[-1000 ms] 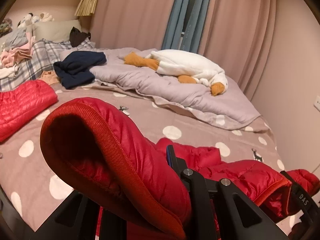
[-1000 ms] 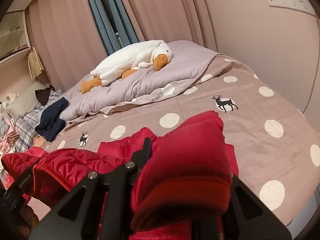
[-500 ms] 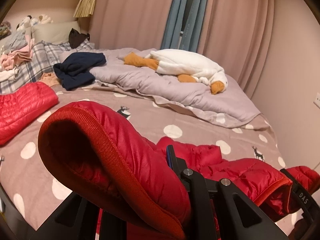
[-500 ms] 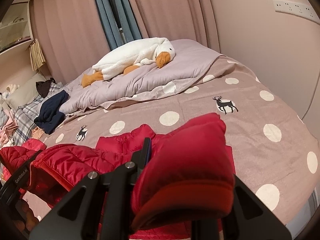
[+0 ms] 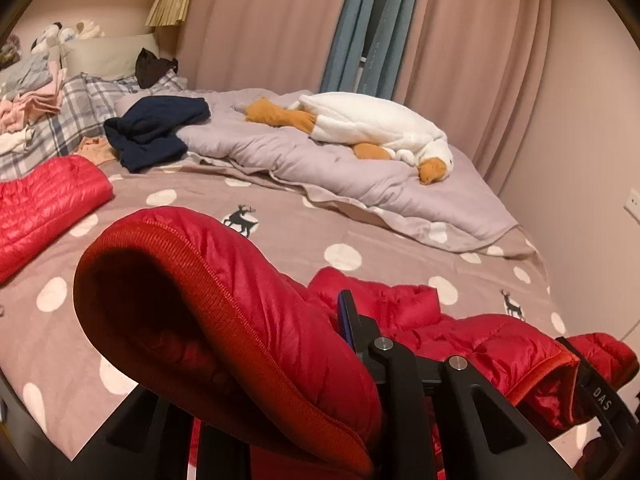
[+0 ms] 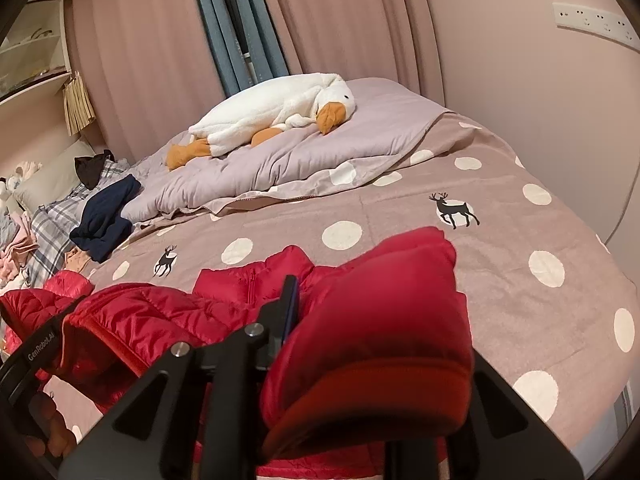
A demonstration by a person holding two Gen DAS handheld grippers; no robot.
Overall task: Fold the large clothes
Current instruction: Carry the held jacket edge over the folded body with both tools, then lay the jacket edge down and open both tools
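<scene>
On the bed, the red quilted puffer jacket lies along the near edge, a second red quilted jacket at the left edge, the crumpled navy garment behind it, and the white plush goose on the lilac duvet toward the far right corner.

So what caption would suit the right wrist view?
Right gripper, jaws opening, with a red puffer jacket sleeve between them over a polka-dot bedspread.

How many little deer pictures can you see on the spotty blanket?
3. In the left wrist view, one deer is beyond the red puffer jacket, and another is near the blanket's right edge. The right wrist view shows a third farther right. The jacket may hide more.
</scene>
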